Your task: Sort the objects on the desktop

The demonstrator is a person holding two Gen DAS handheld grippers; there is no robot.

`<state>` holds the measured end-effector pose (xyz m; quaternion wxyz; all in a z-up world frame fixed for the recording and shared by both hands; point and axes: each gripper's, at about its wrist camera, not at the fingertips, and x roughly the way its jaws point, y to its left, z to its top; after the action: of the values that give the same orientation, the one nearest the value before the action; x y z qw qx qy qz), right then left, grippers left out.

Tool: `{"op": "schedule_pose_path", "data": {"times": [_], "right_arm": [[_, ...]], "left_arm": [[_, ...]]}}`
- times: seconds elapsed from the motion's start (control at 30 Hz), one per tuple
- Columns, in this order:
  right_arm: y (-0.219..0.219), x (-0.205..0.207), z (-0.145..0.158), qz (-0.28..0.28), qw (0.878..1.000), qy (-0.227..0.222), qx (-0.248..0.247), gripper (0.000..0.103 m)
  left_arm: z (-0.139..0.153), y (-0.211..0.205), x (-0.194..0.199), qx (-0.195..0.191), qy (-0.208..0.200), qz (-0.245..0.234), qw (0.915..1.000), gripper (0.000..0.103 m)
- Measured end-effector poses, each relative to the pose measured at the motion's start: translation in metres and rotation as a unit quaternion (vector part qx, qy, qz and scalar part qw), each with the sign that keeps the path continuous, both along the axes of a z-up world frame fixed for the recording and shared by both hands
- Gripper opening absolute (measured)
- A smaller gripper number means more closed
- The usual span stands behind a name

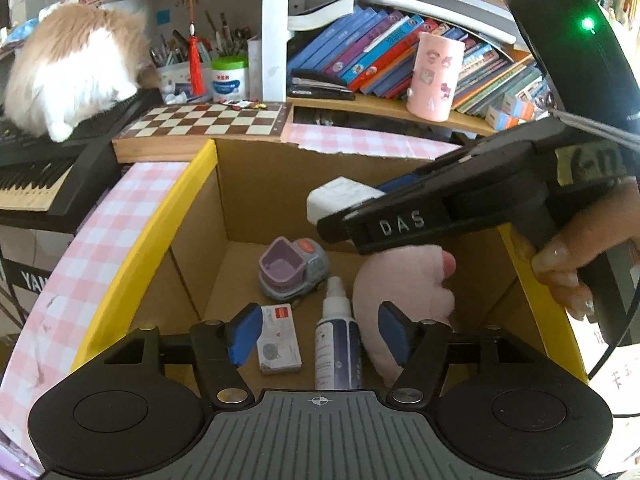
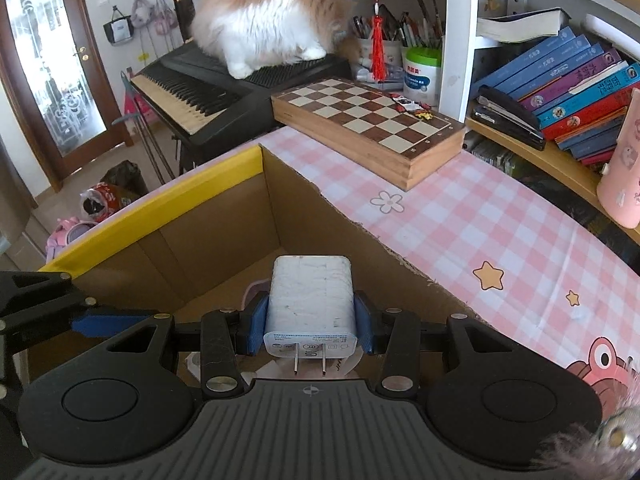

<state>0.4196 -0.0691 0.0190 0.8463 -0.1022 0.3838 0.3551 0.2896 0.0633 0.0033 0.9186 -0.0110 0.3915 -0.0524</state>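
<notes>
Right gripper (image 2: pixel 310 328): pinching a white charger (image 2: pixel 310 300) above the box (image 2: pixel 208 240).
Left gripper (image 1: pixel 316 332): spread, nothing between, above the bottle (image 1: pixel 338 344) in the box.
Table (image 2: pixel 460 224): pink check cloth, chessboard (image 2: pixel 368 120).
Room: cat (image 2: pixel 268 12) on keyboard (image 2: pixel 192 92).

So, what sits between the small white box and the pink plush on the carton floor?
A white spray bottle lies between the small white box and the pink plush, seen in the left wrist view.
</notes>
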Motion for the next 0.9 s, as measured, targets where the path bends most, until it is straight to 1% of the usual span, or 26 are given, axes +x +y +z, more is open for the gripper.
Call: {"op": "schedule_pose_path", "data": {"times": [0.07, 0.1, 0.17, 0.3, 0.53, 0.63, 0.9], "right_arm": [[-0.001, 0.000, 0.001, -0.002, 1.000, -0.002, 0.004, 0.041], [-0.002, 0.000, 0.002, -0.004, 1.000, -0.004, 0.007, 0.044], [-0.003, 0.000, 0.003, -0.009, 1.000, -0.006, 0.010, 0.045], [-0.007, -0.001, 0.005, -0.023, 0.999, -0.015, 0.022, 0.049], [-0.016, -0.012, 0.013, -0.051, 0.997, -0.028, 0.044, 0.050], [-0.019, -0.020, 0.020, -0.060, 0.996, -0.041, 0.054, 0.050], [-0.030, -0.049, 0.037, -0.081, 0.992, -0.077, 0.065, 0.052]], "left_arm": [[-0.001, -0.001, -0.001, 0.000, 0.006, 0.000, 1.0000, 0.066], [-0.002, -0.001, -0.002, 0.000, 0.008, 0.000, 1.0000, 0.066], [-0.003, -0.001, -0.005, -0.001, 0.011, -0.002, 0.9999, 0.066], [-0.002, -0.001, -0.012, -0.001, 0.007, -0.003, 1.0000, 0.066], [0.009, 0.003, -0.025, -0.007, -0.019, 0.009, 0.9997, 0.068], [0.015, 0.004, -0.031, -0.010, -0.032, 0.011, 0.9994, 0.071], [0.029, 0.008, -0.047, -0.017, -0.058, 0.011, 0.9981, 0.072]]}}
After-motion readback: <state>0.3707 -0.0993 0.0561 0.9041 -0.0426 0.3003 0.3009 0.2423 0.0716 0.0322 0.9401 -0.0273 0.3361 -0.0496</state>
